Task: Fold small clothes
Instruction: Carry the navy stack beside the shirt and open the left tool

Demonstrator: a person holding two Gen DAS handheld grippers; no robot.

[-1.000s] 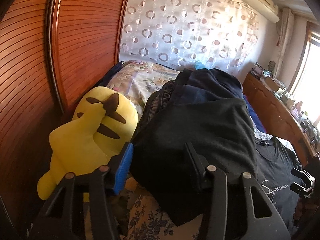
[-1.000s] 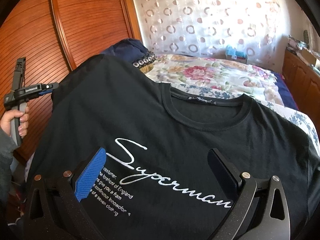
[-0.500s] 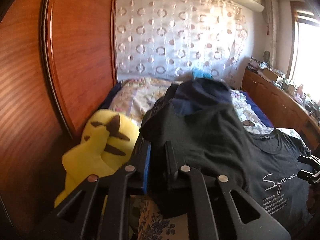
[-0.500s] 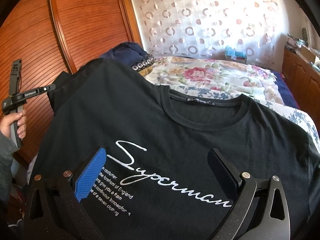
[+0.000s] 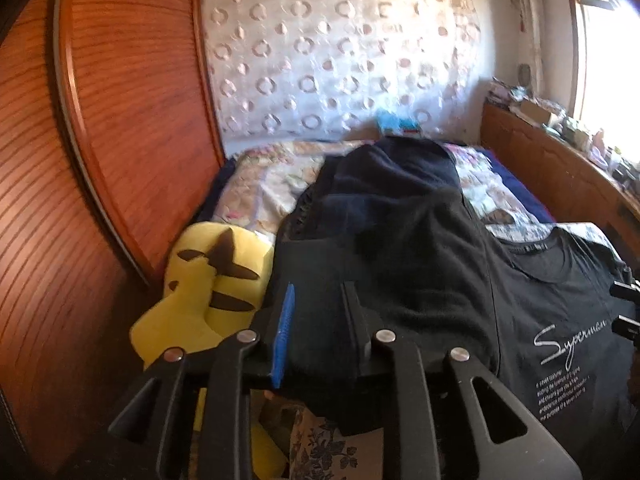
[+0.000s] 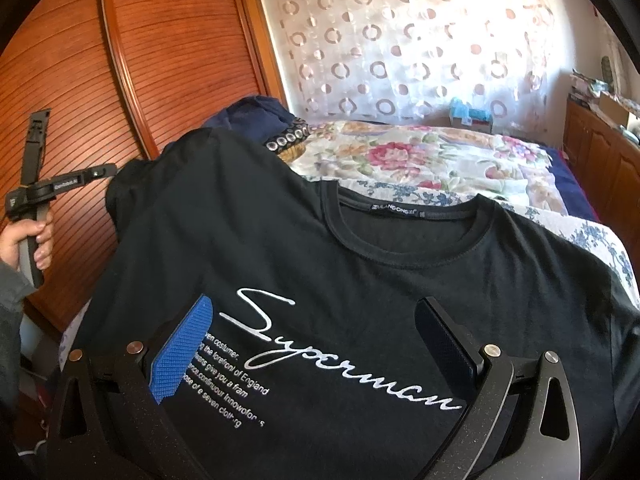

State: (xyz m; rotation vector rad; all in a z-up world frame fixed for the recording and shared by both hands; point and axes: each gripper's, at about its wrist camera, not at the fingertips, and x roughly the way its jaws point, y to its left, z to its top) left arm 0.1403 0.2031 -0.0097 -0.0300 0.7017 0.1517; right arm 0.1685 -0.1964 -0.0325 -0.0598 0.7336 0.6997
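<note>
A black T-shirt (image 6: 360, 256) with white "Superman" script lies front up on the bed; it also shows in the left wrist view (image 5: 552, 320). Its left sleeve (image 5: 400, 280) drapes over a heap of dark clothes. My left gripper (image 5: 318, 312) has its jaws narrowed around the sleeve edge, with black cloth between them. My right gripper (image 6: 316, 332) is wide open and empty, hovering over the printed chest. The left gripper is also visible in the right wrist view (image 6: 44, 184), held in a hand at the shirt's left side.
A yellow plush toy (image 5: 208, 292) lies left of the shirt against the wooden wardrobe (image 5: 100, 160). A pile of dark clothes (image 5: 384, 184) sits behind the sleeve. The floral bedspread (image 6: 440, 160) stretches back to a patterned curtain. A wooden cabinet (image 5: 560, 176) runs along the right.
My left gripper closed from wide open onto the sleeve edge, then opened slightly, and it has lifted and tilted. My right gripper has stayed open and still over the print.
</note>
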